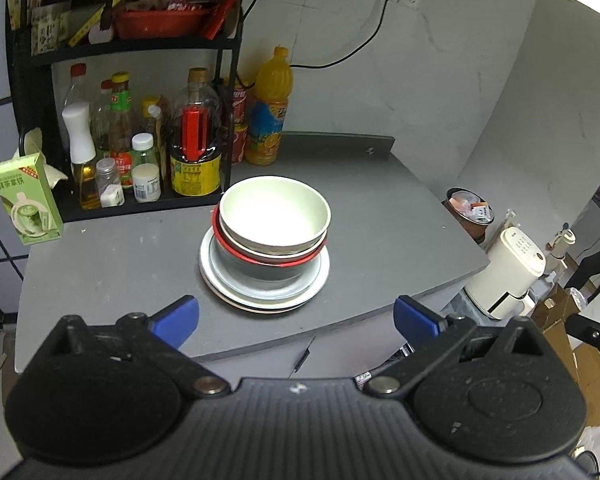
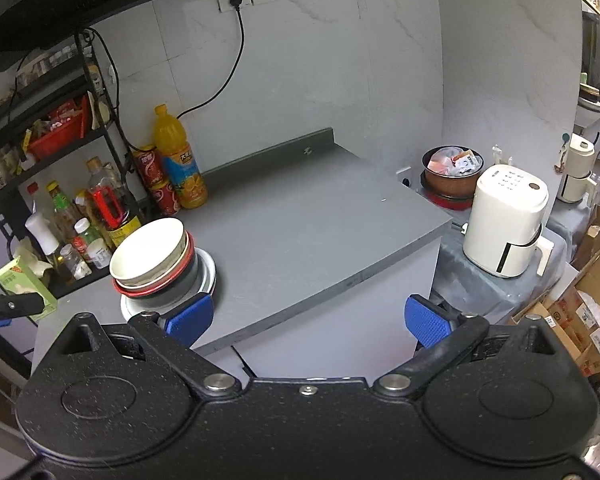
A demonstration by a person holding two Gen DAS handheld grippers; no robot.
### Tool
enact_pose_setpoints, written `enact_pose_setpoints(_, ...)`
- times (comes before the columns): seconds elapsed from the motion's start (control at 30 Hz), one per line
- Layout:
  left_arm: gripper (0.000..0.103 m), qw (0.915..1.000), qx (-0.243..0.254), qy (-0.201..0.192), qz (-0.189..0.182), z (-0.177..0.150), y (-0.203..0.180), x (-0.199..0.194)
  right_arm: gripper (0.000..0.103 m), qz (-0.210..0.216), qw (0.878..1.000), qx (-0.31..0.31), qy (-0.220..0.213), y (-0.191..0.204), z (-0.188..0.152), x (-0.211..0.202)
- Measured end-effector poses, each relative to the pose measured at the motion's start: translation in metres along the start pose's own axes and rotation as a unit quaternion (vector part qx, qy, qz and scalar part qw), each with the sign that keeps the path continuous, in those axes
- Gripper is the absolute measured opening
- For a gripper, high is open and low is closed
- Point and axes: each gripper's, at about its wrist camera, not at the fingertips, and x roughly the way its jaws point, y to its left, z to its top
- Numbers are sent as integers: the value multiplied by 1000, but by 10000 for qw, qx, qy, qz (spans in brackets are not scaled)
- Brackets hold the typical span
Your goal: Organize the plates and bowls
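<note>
A stack stands on the grey counter (image 1: 380, 208). White plates (image 1: 220, 280) lie at the bottom. On them sit a dark bowl (image 1: 260, 274), a red-rimmed bowl (image 1: 236, 246) and a cream bowl (image 1: 274, 210) on top. My left gripper (image 1: 296, 316) is open and empty, held near the counter's front edge, short of the stack. In the right wrist view the stack (image 2: 152, 256) is at the left. My right gripper (image 2: 308, 320) is open and empty, to the right of the stack, over the counter's front edge (image 2: 320, 292).
A black rack (image 1: 140, 120) with sauce bottles stands behind the stack, with an orange juice bottle (image 1: 270, 112) and red cans beside it. A green carton (image 1: 26, 200) stands at the left. A white air fryer (image 2: 508, 220) and a pot of packets (image 2: 452, 172) are right of the counter.
</note>
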Motion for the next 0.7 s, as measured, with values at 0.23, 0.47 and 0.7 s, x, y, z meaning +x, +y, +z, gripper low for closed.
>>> enact_pose_setpoints(0.23,103,9998,101,-91,160,-11,-9,-10,103,121,9999,52,-10,-8,-10,-3)
enact_pose_setpoints(0.47,103,9994,292,-133,89,-27,-23,-9,103,160,9999,-54,-1,-12,-16,-11)
enact_pose_setpoints(0.7,103,9994,343,-84,46,-34,-39,-2,103,167,9998,-140,0,-13,-15,-14)
